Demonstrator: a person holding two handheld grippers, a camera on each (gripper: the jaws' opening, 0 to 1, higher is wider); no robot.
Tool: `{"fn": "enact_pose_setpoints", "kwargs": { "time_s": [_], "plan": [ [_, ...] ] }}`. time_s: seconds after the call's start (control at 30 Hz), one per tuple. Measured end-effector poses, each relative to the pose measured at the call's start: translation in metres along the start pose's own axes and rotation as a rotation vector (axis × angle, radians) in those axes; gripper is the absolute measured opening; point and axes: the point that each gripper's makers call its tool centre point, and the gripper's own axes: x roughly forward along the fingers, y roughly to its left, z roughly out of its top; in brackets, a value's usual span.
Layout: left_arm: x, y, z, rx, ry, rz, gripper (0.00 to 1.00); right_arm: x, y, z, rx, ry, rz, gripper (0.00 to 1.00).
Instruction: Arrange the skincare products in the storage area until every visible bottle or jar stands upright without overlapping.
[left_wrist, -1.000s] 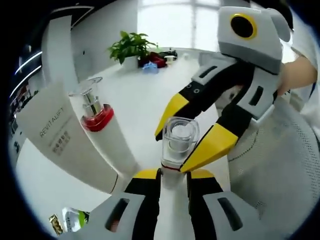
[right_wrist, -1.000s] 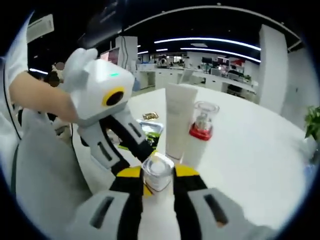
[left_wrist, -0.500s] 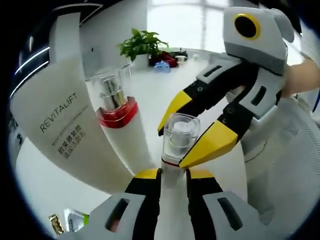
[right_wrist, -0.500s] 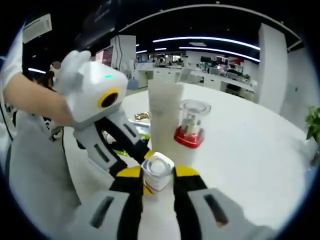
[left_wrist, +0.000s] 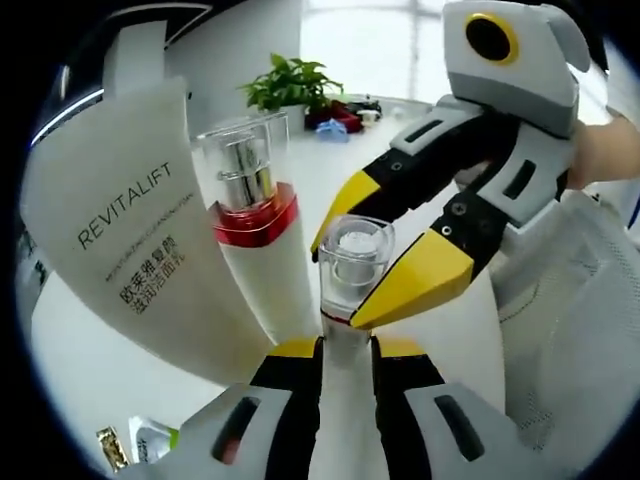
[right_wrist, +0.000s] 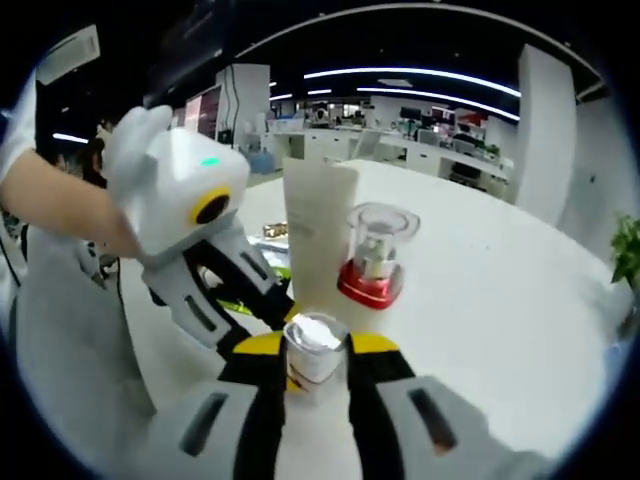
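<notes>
We see a pump bottle (left_wrist: 262, 262) with a smooth, satin white plastic body, a glossy red collar, a shiny metallic pump stem and a clear, glass-like plastic cap. Beside it the white tube (left_wrist: 130, 230) looks matt and soft, its lettering printed flat grey. The small bottle (left_wrist: 352, 262) between the jaws has a clear, glossy cap over a white top, and a smooth white body. Both the left gripper (left_wrist: 348, 350) and the right gripper (left_wrist: 375, 262) wear matt yellow fingertip pads on hard black and light grey plastic, faintly sheened. The table (right_wrist: 500, 300) is smooth, white and slightly reflective. A pale mesh fabric (left_wrist: 580, 330) looks woven and dull.
</notes>
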Motion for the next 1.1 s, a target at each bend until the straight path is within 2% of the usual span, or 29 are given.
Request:
{"fn": "enact_pose_setpoints", "kwargs": {
  "time_s": [0.2, 0.4, 1.1],
  "plan": [
    [0.001, 0.000, 0.000, -0.001, 0.000, 0.000, 0.16, 0.001, 0.000, -0.004, -0.014, 0.013, -0.001, 0.23],
    [0.001, 0.000, -0.002, -0.005, 0.005, 0.003, 0.16, 0.000, 0.001, -0.012, 0.001, 0.025, -0.001, 0.30],
    [0.005, 0.001, -0.001, 0.003, 0.003, -0.007, 0.17, -0.007, -0.001, -0.019, 0.045, 0.040, -0.020, 0.33]
  ]
}}
